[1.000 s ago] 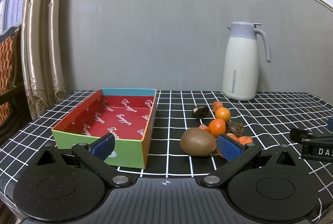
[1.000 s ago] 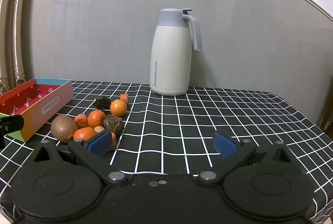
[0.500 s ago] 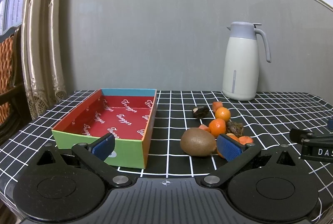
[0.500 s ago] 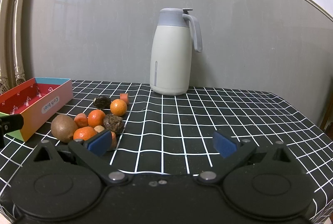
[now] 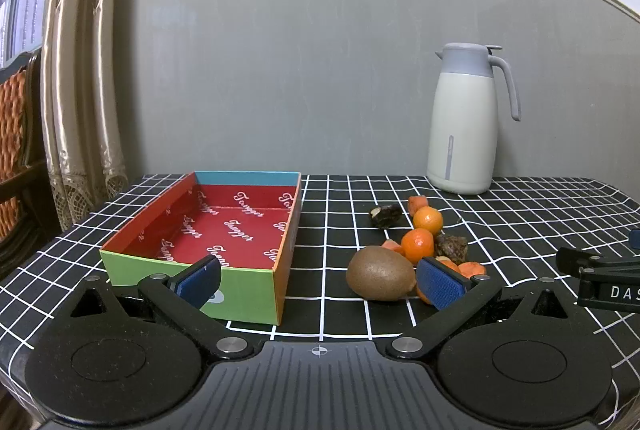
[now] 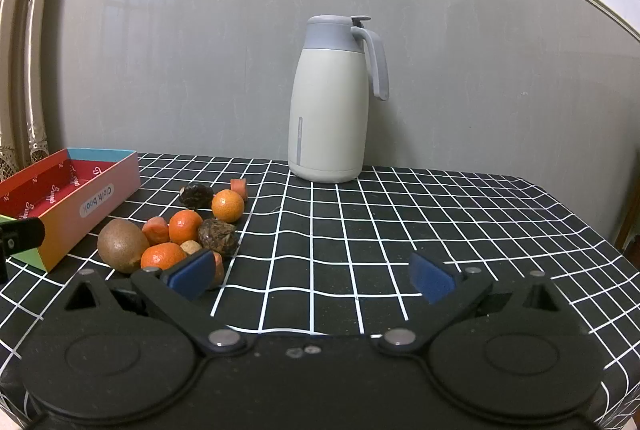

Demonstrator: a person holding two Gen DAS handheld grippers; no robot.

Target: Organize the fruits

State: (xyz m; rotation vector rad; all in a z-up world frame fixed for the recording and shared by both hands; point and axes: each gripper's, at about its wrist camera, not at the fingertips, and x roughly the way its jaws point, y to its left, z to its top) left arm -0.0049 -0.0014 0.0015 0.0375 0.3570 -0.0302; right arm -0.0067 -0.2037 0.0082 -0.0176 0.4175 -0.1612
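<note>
A brown kiwi point(image 5: 380, 279) point(image 6: 123, 245) lies on the checked tablecloth at the front of a small pile of fruit. Behind it sit several small oranges point(image 5: 417, 242) point(image 6: 227, 205), dark wrinkled fruits point(image 5: 385, 215) point(image 6: 217, 235) and orange-red pieces point(image 5: 417, 203) point(image 6: 238, 186). Left of the pile stands a colourful open box point(image 5: 188, 264) point(image 6: 94, 200) with a red printed inside, holding nothing. My left gripper point(image 5: 320, 284) hovers open just before the box corner and the kiwi. To the right of the pile my right gripper point(image 6: 311, 275) is open over bare cloth.
A cream and grey thermos jug point(image 5: 464, 118) point(image 6: 334, 98) stands at the back by the grey wall. Curtains point(image 5: 76, 70) and a chair point(image 5: 16, 158) are at the left. The table edge falls away at the right point(image 6: 592, 226).
</note>
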